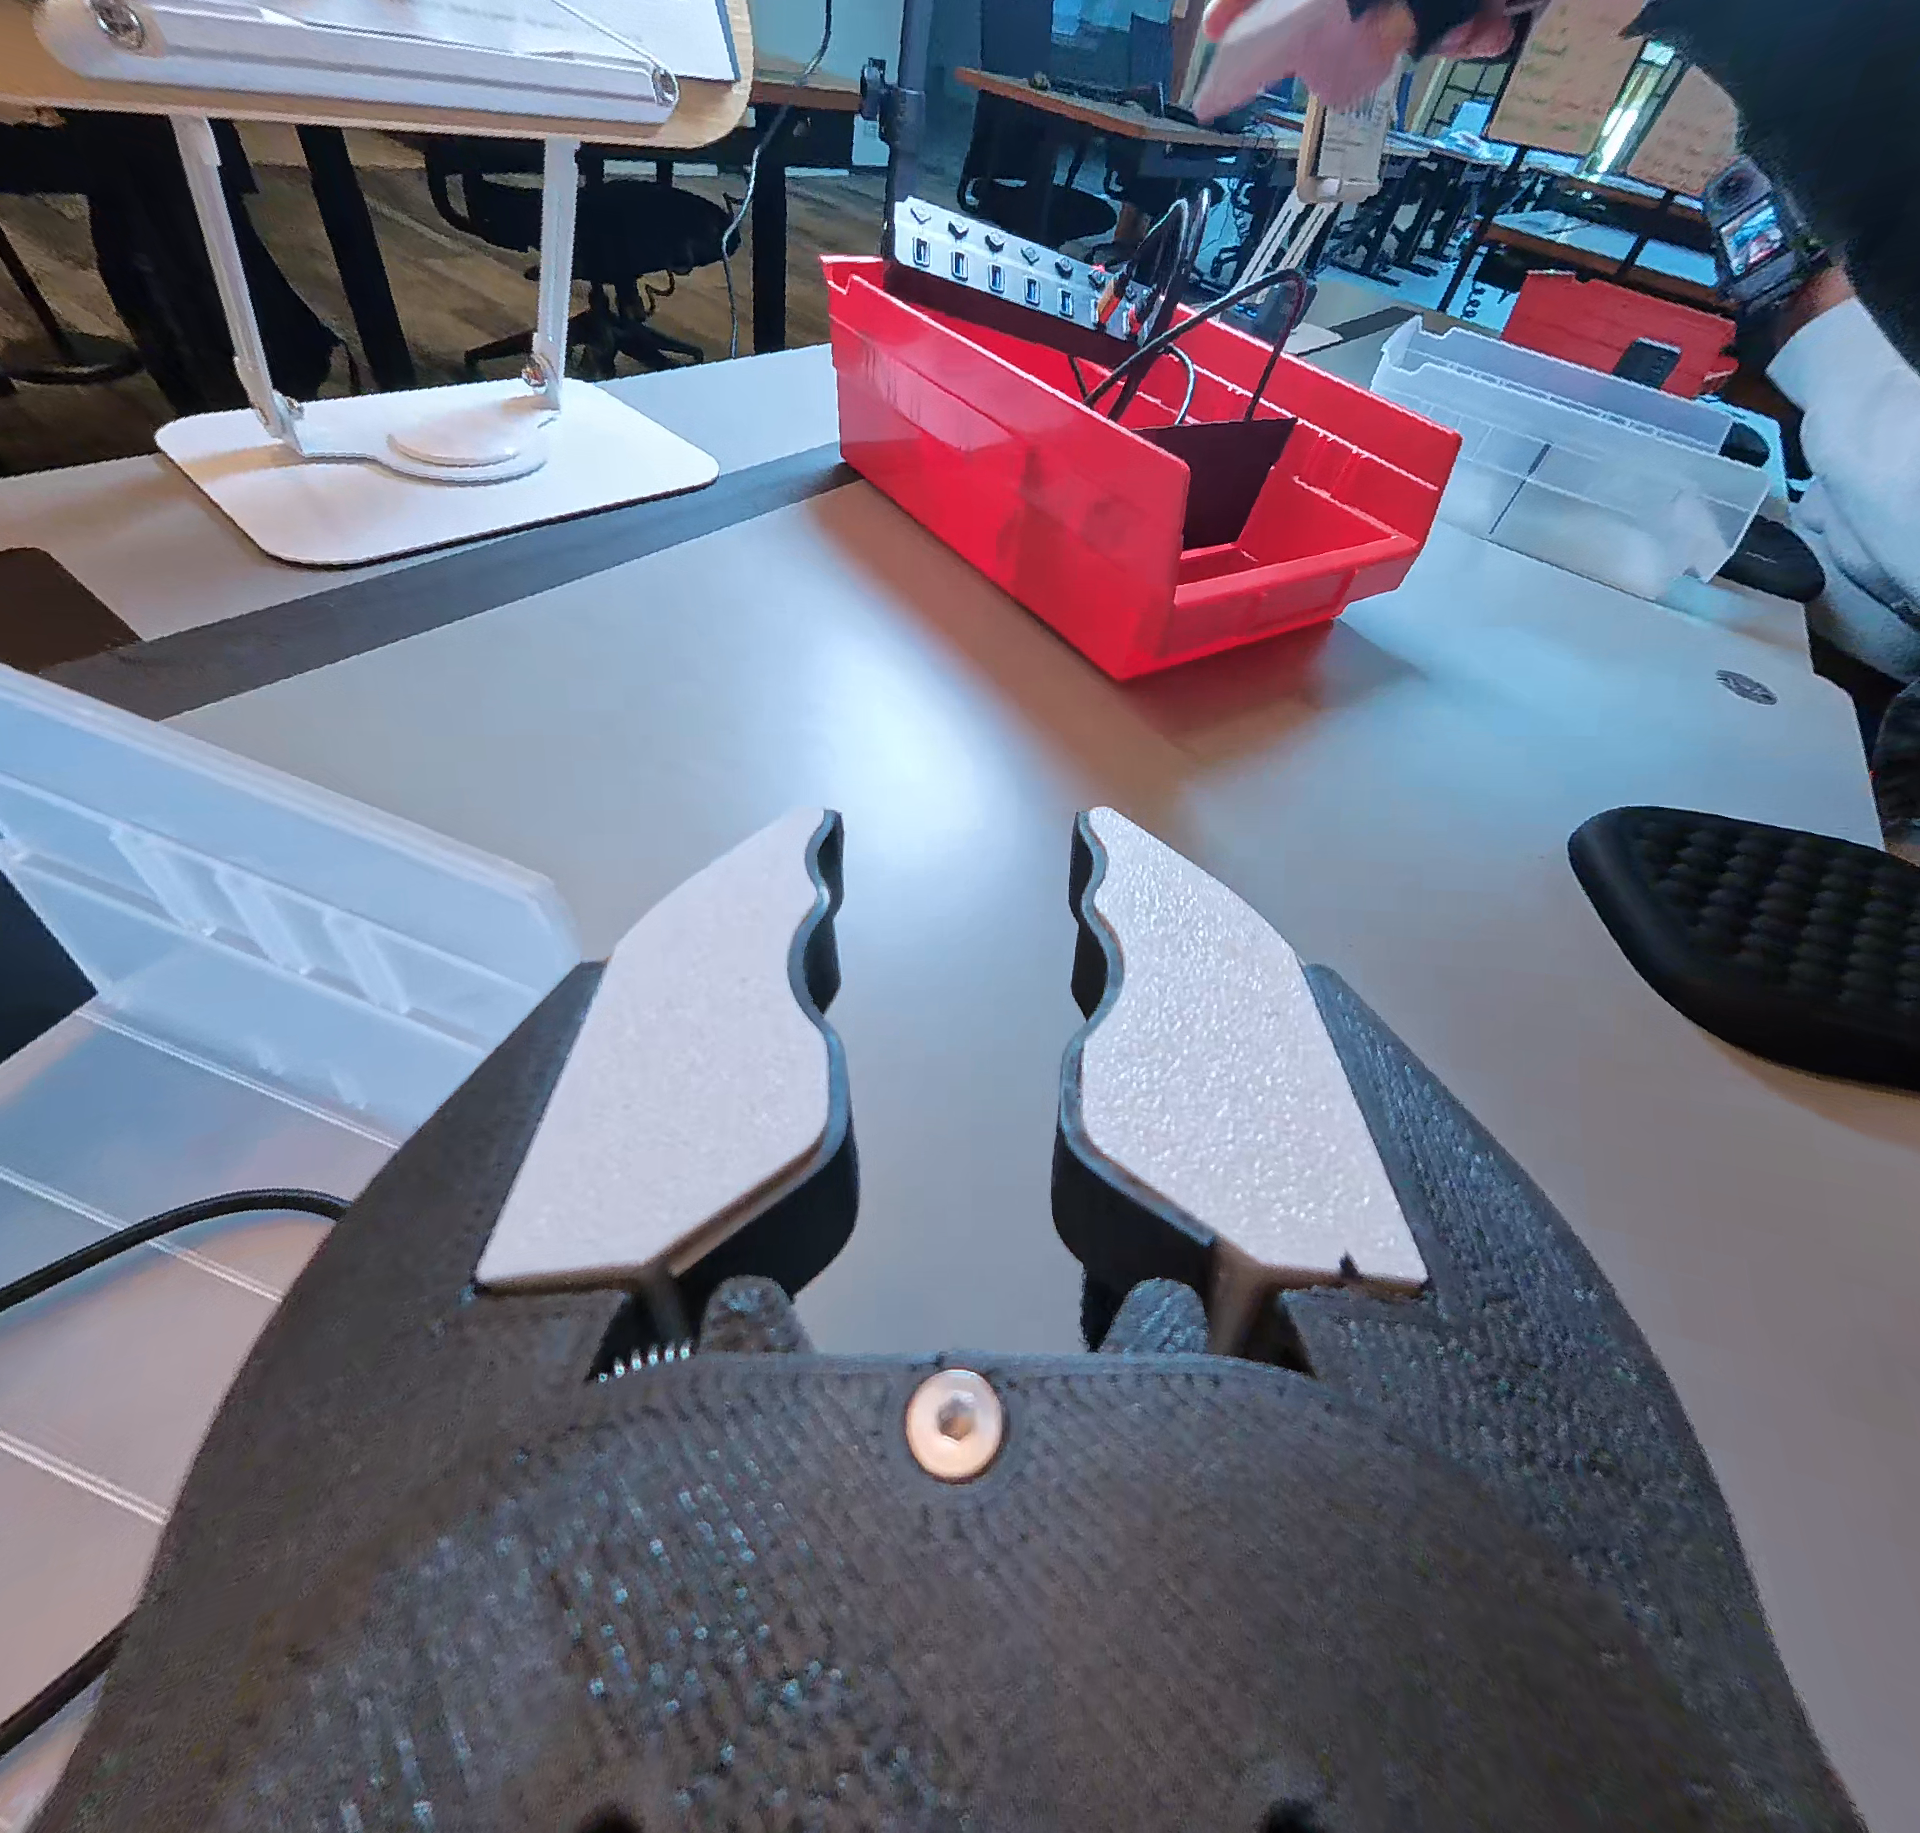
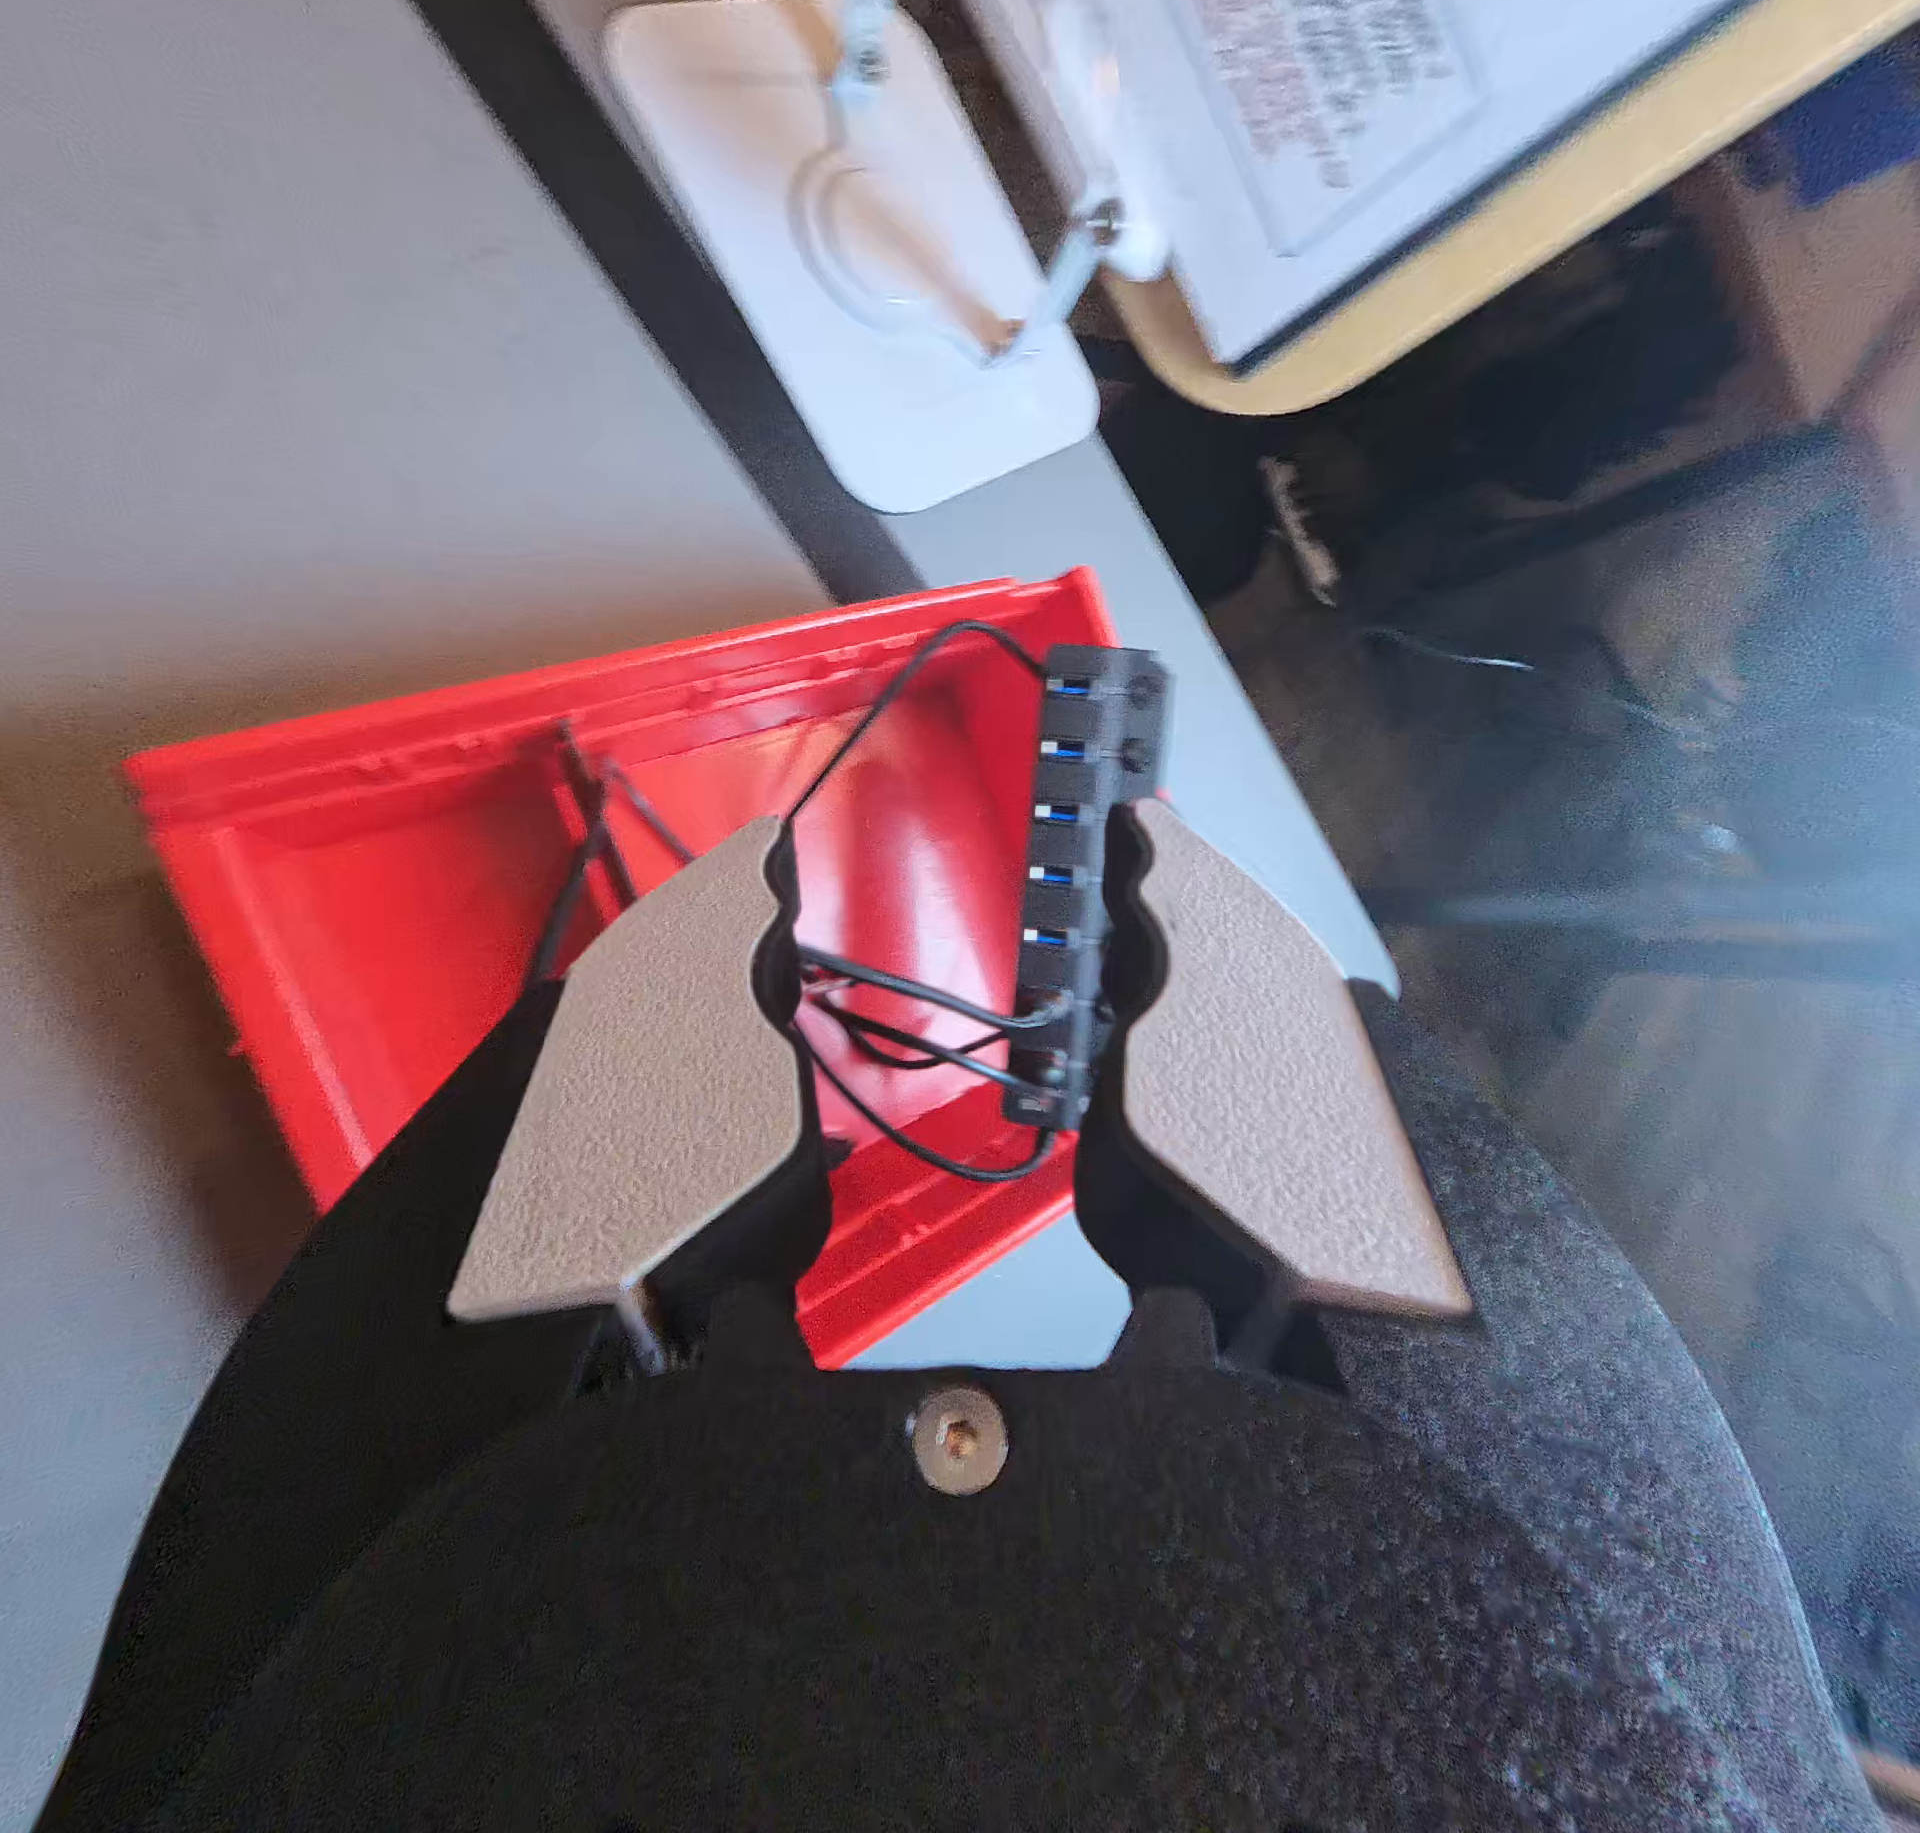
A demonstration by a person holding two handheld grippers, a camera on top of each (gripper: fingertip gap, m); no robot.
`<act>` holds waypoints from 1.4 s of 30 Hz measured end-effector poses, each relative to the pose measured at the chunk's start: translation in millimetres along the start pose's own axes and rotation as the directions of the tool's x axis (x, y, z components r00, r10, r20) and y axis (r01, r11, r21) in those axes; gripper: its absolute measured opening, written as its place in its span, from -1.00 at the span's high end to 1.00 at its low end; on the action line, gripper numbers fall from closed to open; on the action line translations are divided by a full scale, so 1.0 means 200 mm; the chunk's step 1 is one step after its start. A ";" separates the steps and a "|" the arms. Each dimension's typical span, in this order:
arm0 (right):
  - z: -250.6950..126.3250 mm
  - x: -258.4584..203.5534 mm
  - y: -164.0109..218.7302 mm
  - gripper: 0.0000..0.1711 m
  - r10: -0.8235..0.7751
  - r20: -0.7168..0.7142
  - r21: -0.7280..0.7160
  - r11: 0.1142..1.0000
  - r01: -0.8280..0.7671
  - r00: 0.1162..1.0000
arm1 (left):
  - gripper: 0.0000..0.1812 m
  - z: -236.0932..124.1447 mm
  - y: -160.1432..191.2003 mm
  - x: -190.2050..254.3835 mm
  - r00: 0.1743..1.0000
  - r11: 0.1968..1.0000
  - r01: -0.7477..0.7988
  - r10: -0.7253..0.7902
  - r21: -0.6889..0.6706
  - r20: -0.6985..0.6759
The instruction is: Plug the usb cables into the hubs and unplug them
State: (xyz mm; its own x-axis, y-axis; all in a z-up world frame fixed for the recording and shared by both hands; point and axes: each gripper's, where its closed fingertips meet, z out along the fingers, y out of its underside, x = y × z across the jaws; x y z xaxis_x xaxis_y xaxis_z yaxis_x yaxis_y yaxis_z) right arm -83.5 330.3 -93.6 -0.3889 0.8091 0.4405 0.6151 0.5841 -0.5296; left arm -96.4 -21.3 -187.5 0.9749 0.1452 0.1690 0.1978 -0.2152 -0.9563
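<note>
In the left wrist view, the left hand-held gripper (image 1: 951,848) hovers low over the grey surface (image 1: 1039,744), its two fingers apart with only bare surface between them. Ahead and a little to the right of it stands a red bin (image 1: 1091,495). A USB hub (image 1: 997,271) leans on the bin's far rim, and black cables (image 1: 1174,349) loop down from it into the bin. Ahead to the left is a white document stand (image 1: 436,464); close on the left lies a clear plastic container (image 1: 208,952), and off to the right a black textured pad (image 1: 1756,942). High at the upper right, the right hand-held gripper (image 1: 1299,17) appears blurred in a person's hand.

In the right wrist view, the right hand-held gripper (image 2: 951,838) looks down into the red bin (image 2: 416,900), fingers apart and gripping nothing. The USB hub (image 2: 1070,879) lies just inside the right finger (image 2: 1247,1056), its row of blue ports facing the gap. Black cables (image 2: 914,1045) cross between the fingers, plugged in at the hub's nearer end. Beyond the bin sits the white document stand (image 2: 883,329).
</note>
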 end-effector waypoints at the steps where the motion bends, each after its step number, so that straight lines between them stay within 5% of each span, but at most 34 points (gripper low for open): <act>1: 0.01 -0.10 0.02 0.27 -0.027 0.098 -0.018 0.999 0.029 0.995 | 0.54 0.00 0.01 0.00 1.000 1.000 0.003 -0.003 -0.007 -0.004; 4: 0.06 -0.33 0.12 0.15 -0.085 0.274 -0.116 0.986 0.121 0.958 | 0.54 0.00 0.01 0.00 1.000 1.000 -0.002 0.002 -0.011 -0.008; 8: 0.22 -0.19 0.29 0.71 -0.287 0.081 -0.316 0.901 0.298 0.955 | 0.55 0.01 0.02 0.01 1.000 1.000 -0.015 0.015 -0.019 -0.004; 12: 0.34 0.08 0.25 0.90 -0.286 -0.114 -0.327 0.915 0.236 0.951 | 0.56 0.02 0.03 0.01 1.000 0.999 -0.020 0.021 -0.029 0.007; 15: 0.39 0.29 0.24 0.84 -0.289 -0.275 -0.360 0.916 0.180 0.917 | 0.56 0.02 0.05 0.00 1.000 0.999 -0.021 0.022 -0.041 0.013; 18: 0.41 0.23 0.24 0.56 -0.169 -0.159 -0.358 0.928 0.103 0.973 | 0.56 0.03 0.06 0.00 1.000 0.998 -0.021 0.021 -0.055 0.010; 23: 0.27 0.00 0.02 0.23 -0.022 0.000 -0.119 0.993 0.022 1.000 | 0.56 0.03 0.05 0.02 0.999 0.998 -0.044 0.045 -0.054 0.003; 30: 0.05 -0.18 -0.04 0.25 0.220 -0.091 0.115 0.971 -0.209 0.971 | 0.56 0.04 0.06 0.04 0.999 0.997 -0.044 0.044 -0.062 -0.009; 42: -0.05 -0.60 0.14 0.22 0.414 -0.128 0.227 0.897 -0.379 0.901 | 0.55 0.04 0.07 0.05 0.999 0.997 -0.036 0.035 -0.066 -0.012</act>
State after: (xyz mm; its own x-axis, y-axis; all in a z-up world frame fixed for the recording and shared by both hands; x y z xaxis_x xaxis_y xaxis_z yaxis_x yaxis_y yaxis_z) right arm -12.4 249.5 -154.4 -0.0081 0.9625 0.2712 0.5437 0.2318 -0.8066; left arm -85.7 -14.3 -200.6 0.9824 0.1262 0.1378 0.1688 -0.2837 -0.9439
